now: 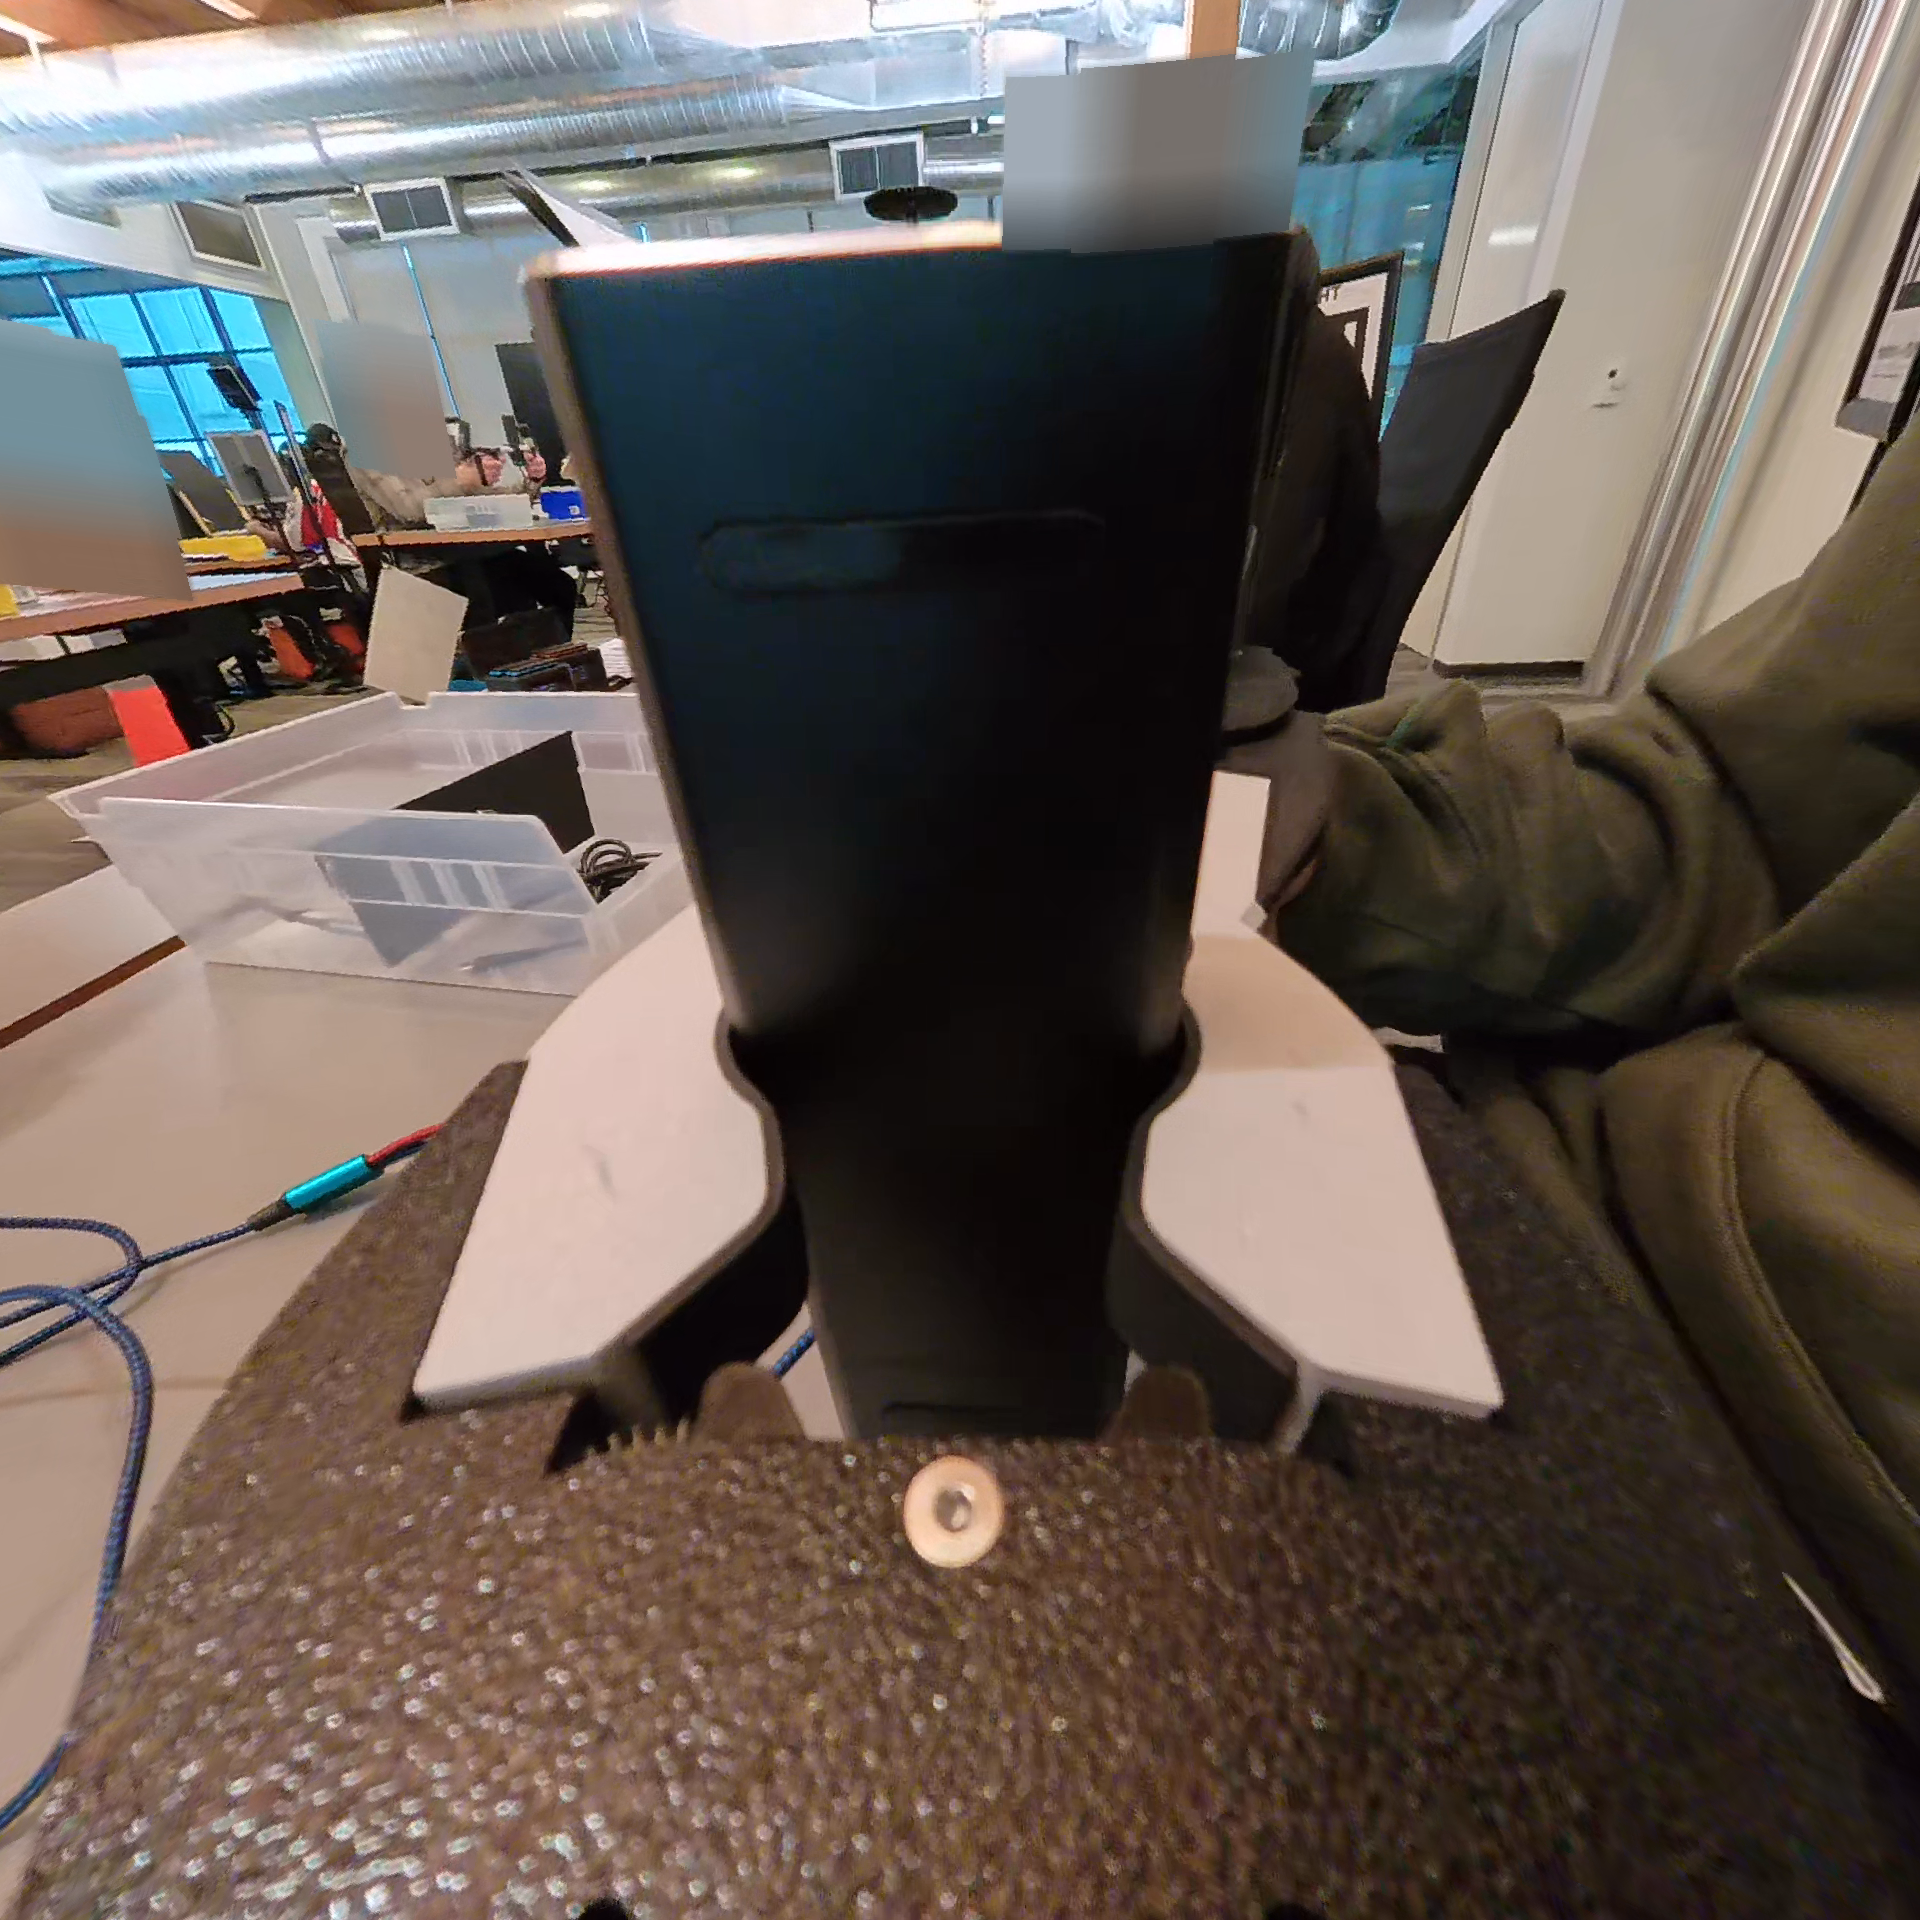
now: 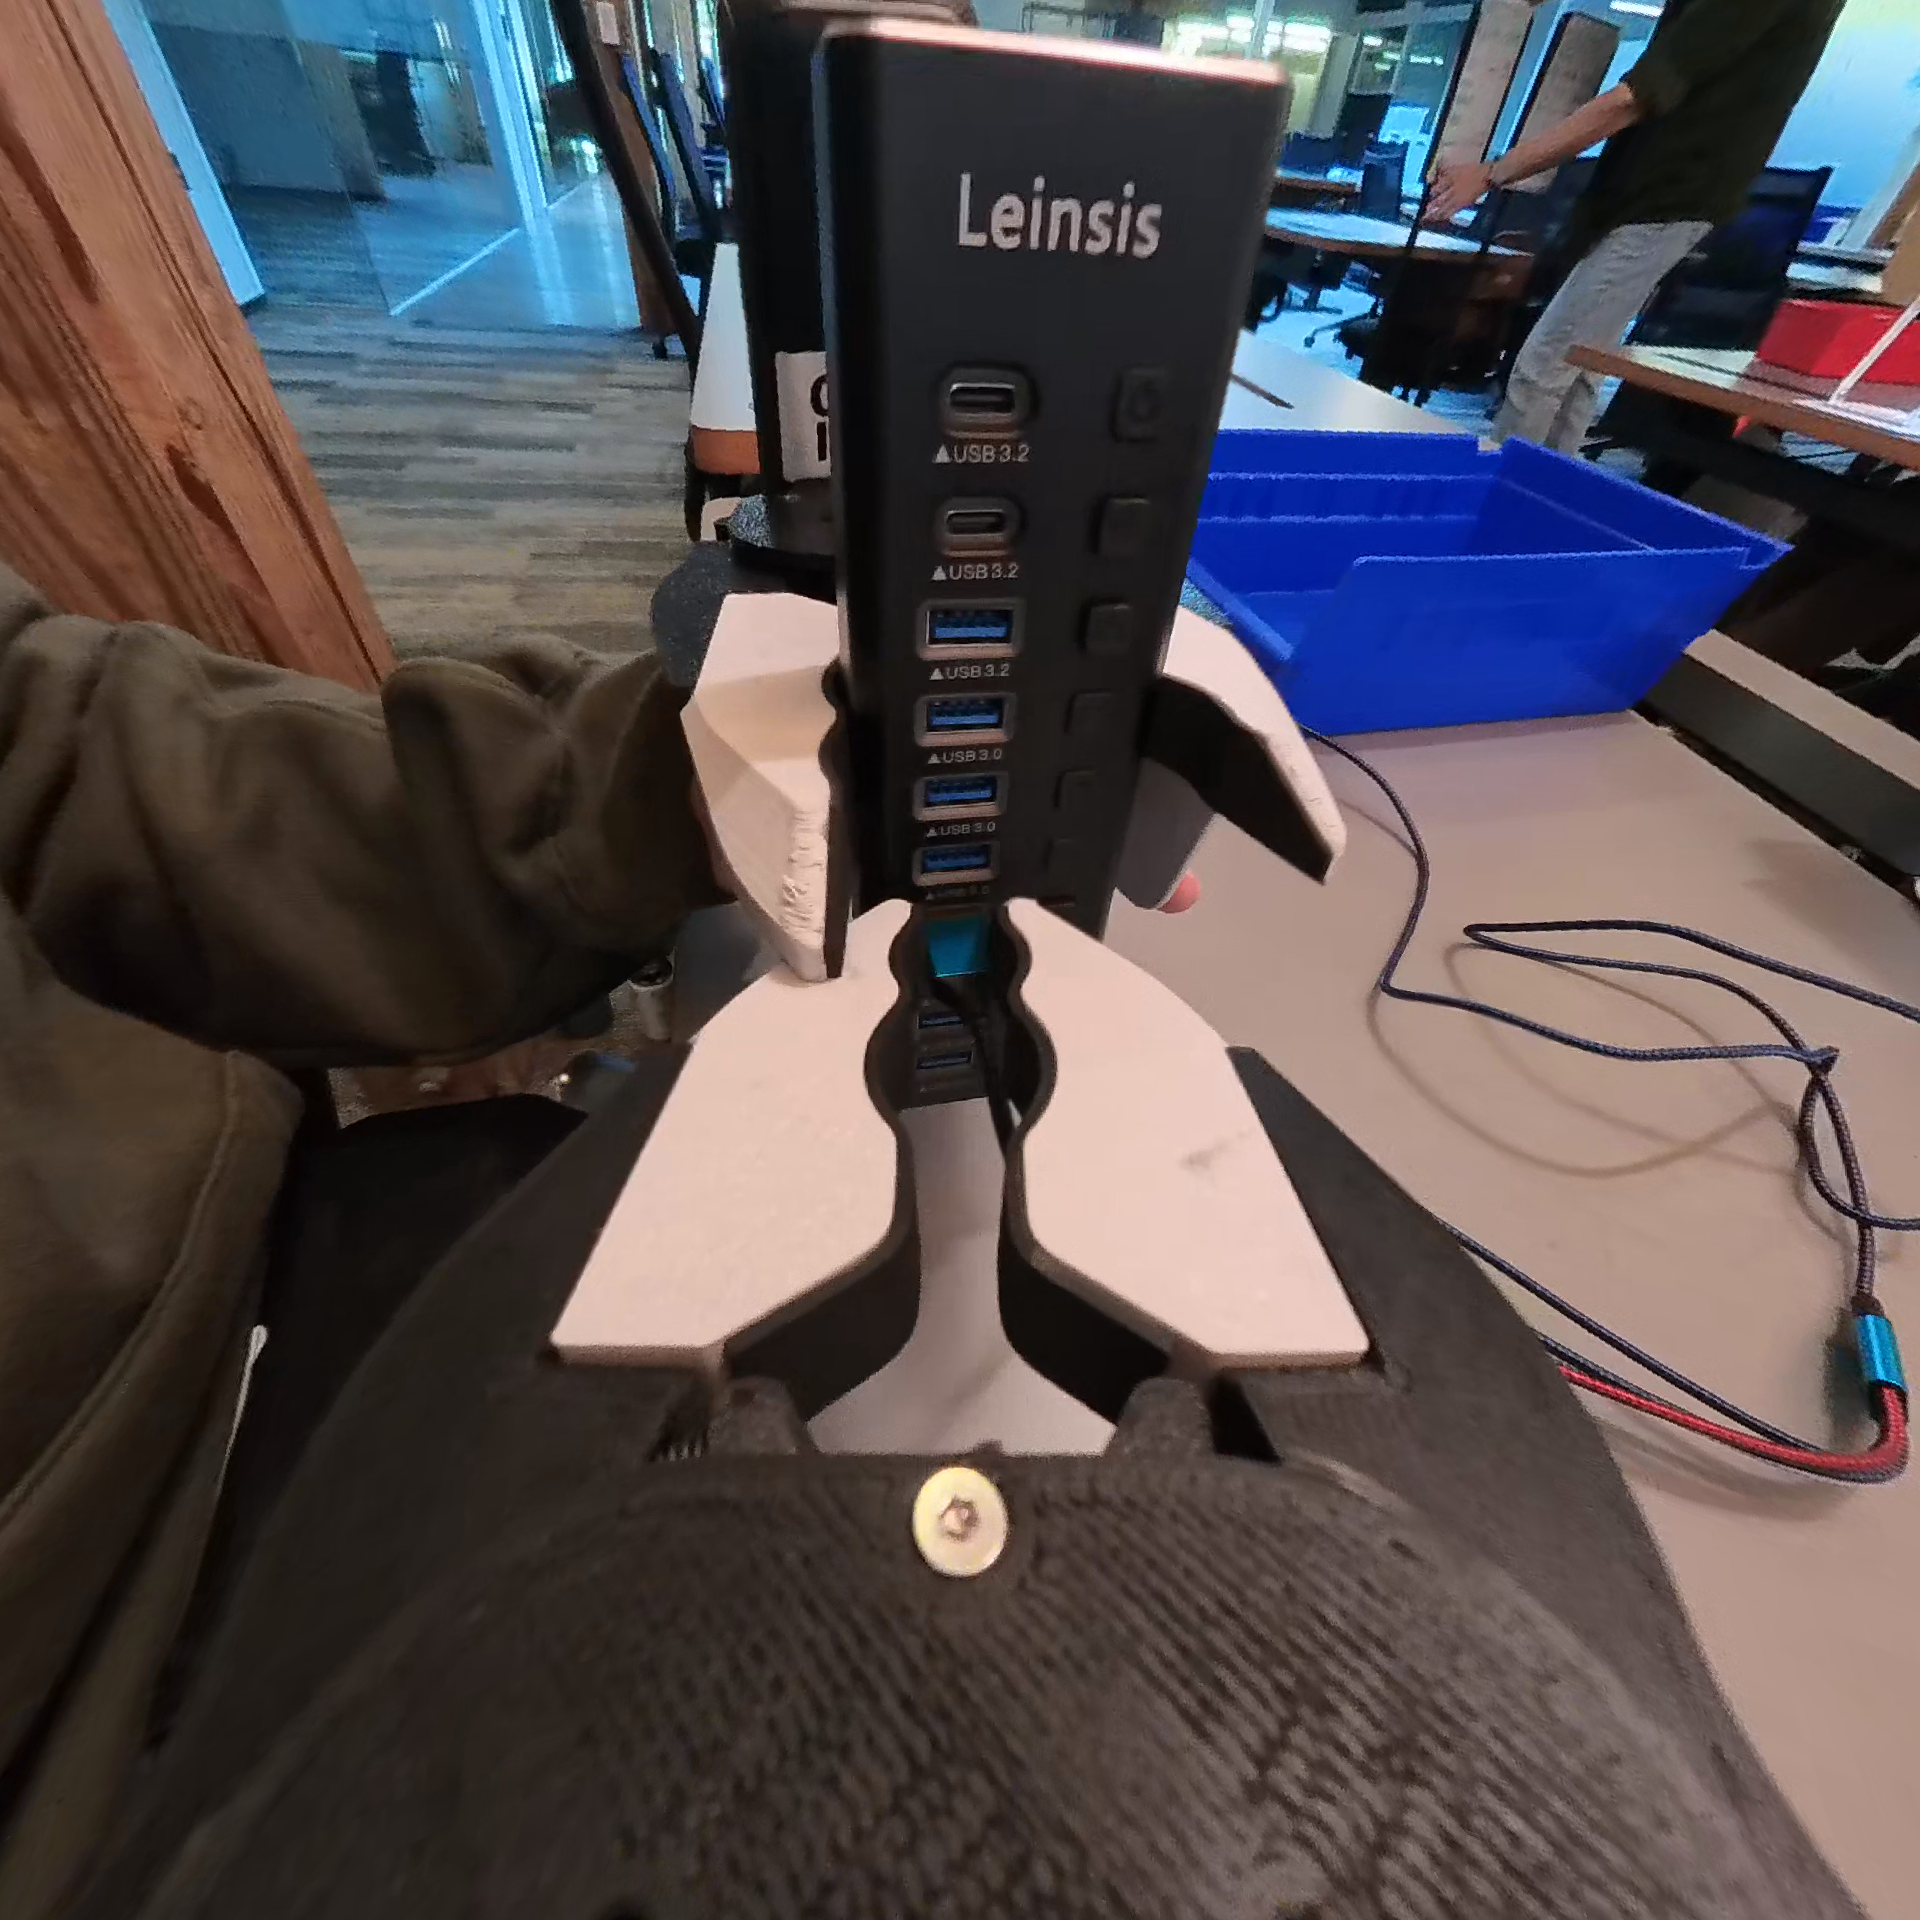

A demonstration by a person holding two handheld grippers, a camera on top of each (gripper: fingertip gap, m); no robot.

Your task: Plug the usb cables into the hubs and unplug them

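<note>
On the pale grey tabletop [image 2: 1558,935] we record a tall black hub [image 2: 1039,416] held upright, a smooth, matte slab with rounded edges. Its front face carries a vertical column of ports: two small oval ones up top, then blue-tongued rectangular ones below, with a row of square buttons beside them. The left tongs [image 1: 956,1049] clamp the hub's lower body from the back side, white plastic fingers pressed against both edges; in the right wrist view these same fingers straddle the hub from behind. The right tongs [image 2: 956,935] are nearly closed on a teal metallic plug [image 2: 954,951] seated at one of the lower ports; whether it is fully inserted we cannot tell. A dark cord runs down from it between the fingers.

Both tongs' housings are black, with a grainy, speckled texture and a single silver screw.

Containers: a clear plastic bin [image 1: 343,831] behind and to the left holds dark flat items and a coiled black cable. A blue corrugated bin [image 2: 1455,582] sits on the right side; its contents are not visible.

Around: a blue braided cable [image 2: 1662,1039] loops over the tabletop, ending in a teal connector [image 2: 1875,1361] joined to a red braided lead. An olive sleeve [image 1: 1558,852] fills the space beside the hub. A person stands far off among desks.
</note>
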